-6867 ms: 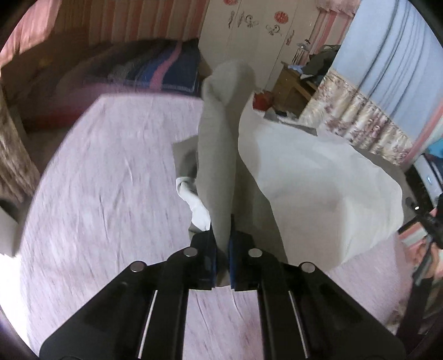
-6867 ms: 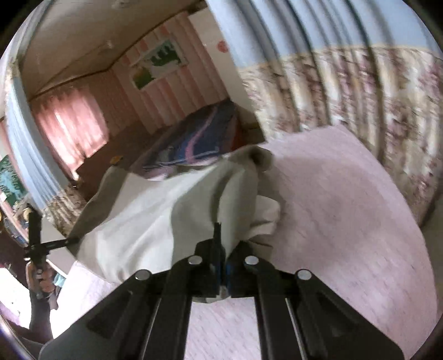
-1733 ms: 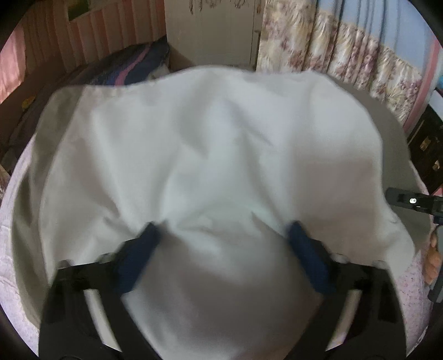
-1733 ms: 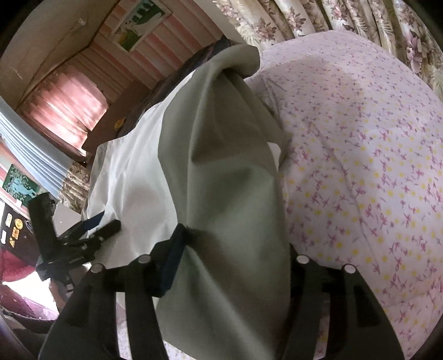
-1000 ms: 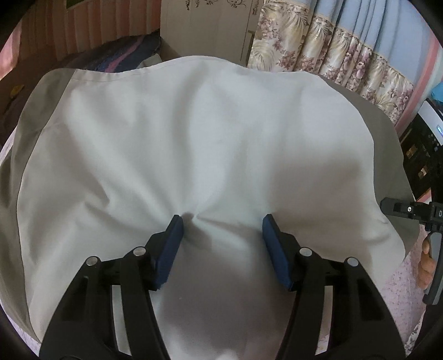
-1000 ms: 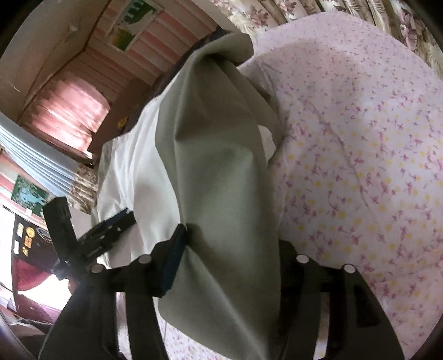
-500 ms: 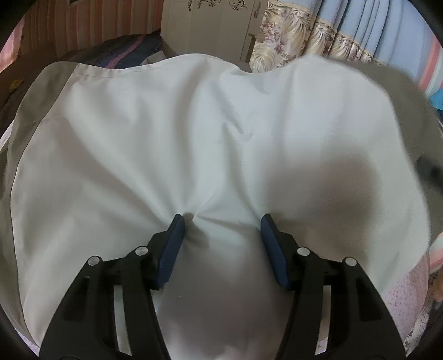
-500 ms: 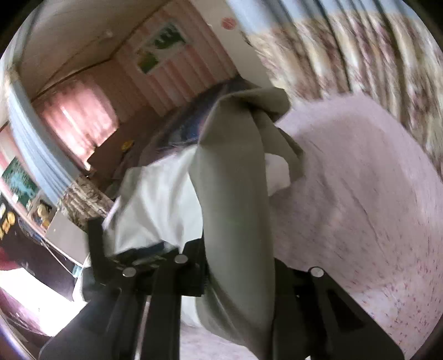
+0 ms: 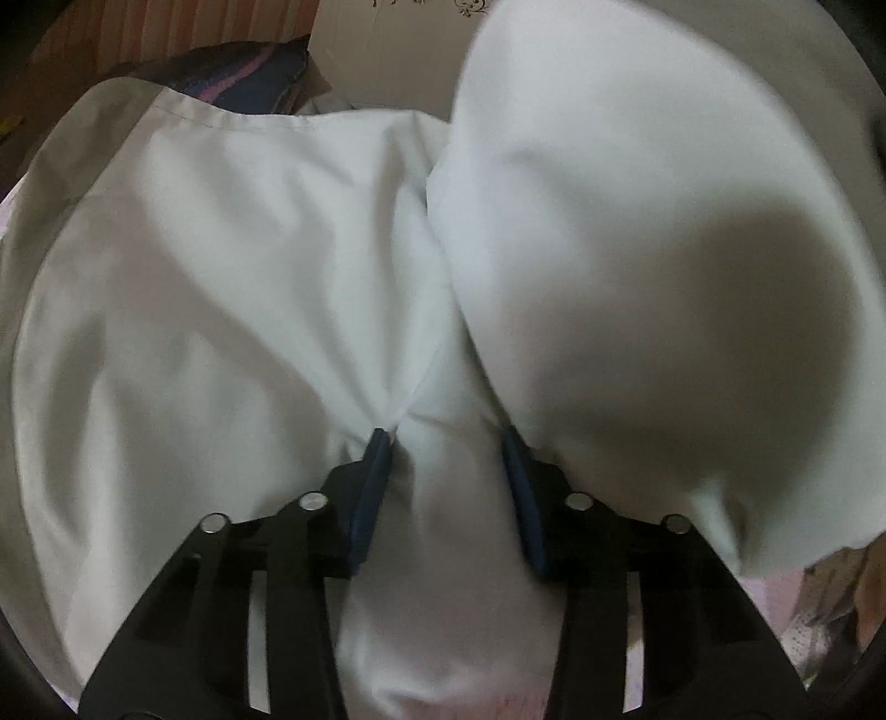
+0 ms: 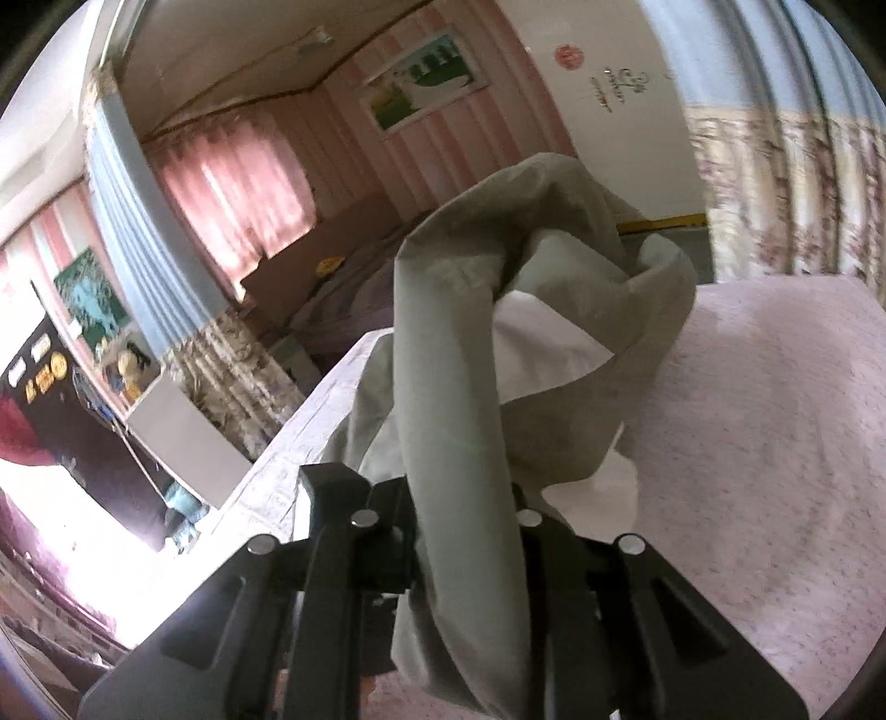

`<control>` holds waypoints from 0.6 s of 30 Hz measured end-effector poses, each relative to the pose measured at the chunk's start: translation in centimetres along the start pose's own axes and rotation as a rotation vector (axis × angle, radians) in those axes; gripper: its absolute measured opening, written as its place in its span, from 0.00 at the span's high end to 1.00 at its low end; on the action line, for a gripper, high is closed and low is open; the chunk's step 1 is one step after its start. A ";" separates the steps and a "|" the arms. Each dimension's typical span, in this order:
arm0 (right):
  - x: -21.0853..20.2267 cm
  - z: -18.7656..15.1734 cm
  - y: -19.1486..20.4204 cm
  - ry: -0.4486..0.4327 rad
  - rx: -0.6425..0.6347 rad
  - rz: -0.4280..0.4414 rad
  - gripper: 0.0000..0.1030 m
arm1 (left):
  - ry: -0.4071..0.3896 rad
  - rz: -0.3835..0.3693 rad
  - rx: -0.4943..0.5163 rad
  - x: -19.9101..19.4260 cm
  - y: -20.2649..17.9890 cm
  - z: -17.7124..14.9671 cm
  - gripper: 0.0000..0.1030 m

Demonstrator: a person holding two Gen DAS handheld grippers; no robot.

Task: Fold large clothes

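A large pale garment (image 9: 221,288) with grey-green trim fills the left wrist view. My left gripper (image 9: 447,465) points down into it. Its jaws are closing, and a bunched ridge of the cloth stands between the blue pads (image 9: 374,471) and touches both. A lifted flap (image 9: 637,249) of the same garment hangs over the right half of that view. In the right wrist view my right gripper (image 10: 464,495) is shut on a thick grey-green fold of the garment (image 10: 454,360). The fold is raised above the bed, and its fingertips are hidden by the cloth.
The garment lies on a bed with a pink flowered sheet (image 10: 775,443). A dark striped blanket (image 9: 249,77) and a white wardrobe (image 9: 387,50) stand behind it. A white box (image 10: 183,437) sits beside the bed on the left, with flowered curtains (image 10: 786,183) at the far right.
The right gripper closed on the grey-green fold and rose with it. The flap swung over the right of the left wrist view. The left jaws narrowed around the bunched cloth.
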State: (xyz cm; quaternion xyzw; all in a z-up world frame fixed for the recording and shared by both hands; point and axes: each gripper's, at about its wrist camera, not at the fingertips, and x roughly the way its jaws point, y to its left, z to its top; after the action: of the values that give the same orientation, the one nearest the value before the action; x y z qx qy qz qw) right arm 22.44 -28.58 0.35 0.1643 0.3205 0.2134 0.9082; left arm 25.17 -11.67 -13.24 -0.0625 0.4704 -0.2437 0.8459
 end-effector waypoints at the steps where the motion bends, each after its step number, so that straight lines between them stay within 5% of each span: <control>1: 0.9 0.0 0.8 0.016 -0.006 0.009 0.85 | -0.005 -0.014 0.003 -1.2 0.5 -0.3 0.68; 5: 4.3 0.0 4.4 0.077 -0.070 -0.005 0.86 | -0.018 -0.092 0.006 -6.2 3.3 -1.8 0.70; 10: 10.6 -1.6 8.9 0.203 -0.212 -0.094 0.87 | -0.103 0.099 0.036 -12.2 8.0 -3.5 0.73; 13: 14.5 -4.5 11.2 0.286 -0.392 -0.236 0.88 | -0.077 0.201 -0.016 -12.5 12.8 -4.0 0.73; 18: 19.4 -10.5 12.9 0.377 -0.670 -0.395 0.85 | -0.070 0.197 -0.054 -12.6 15.3 -4.2 0.71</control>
State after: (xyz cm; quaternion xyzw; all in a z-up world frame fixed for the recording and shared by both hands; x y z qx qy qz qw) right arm 25.61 -6.30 -11.71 -0.2463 0.4190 0.1540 0.8603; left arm 21.55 8.12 -11.00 -0.0470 0.4507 -0.1442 0.8797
